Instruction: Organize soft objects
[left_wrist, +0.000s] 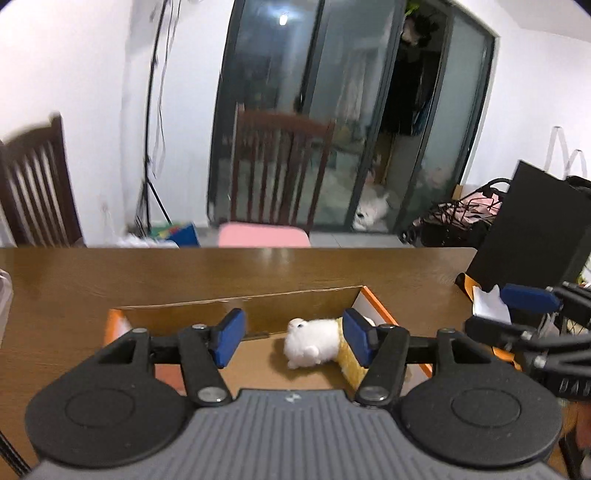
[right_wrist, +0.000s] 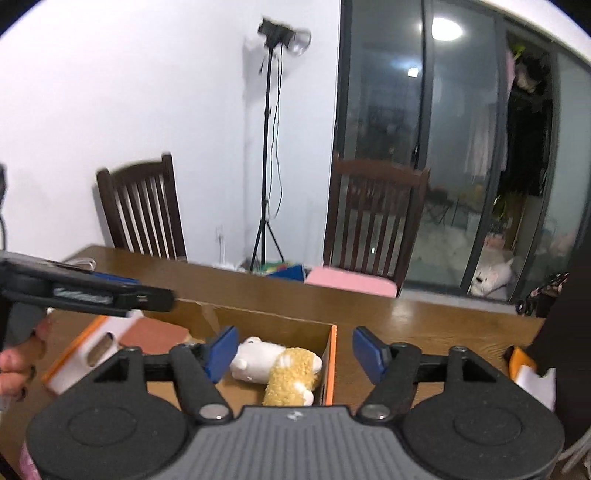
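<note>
White-and-tan plush toy (right_wrist: 275, 367) in cardboard box (right_wrist: 330, 363), below both empty, wide-open grippers (left_wrist: 291, 341) (right_wrist: 293, 350)

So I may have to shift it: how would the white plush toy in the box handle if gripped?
The white plush toy looks fluffy, so it would probably squash between the jaws. It seems light for its size. Lying beside the yellow plush in the cardboard box, it should slide, not roll.

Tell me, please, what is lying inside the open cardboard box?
Inside the cardboard box lie a white plush toy and a tan plush toy, side by side. The near part of the floor is hidden behind the right hand-held gripper.
</note>
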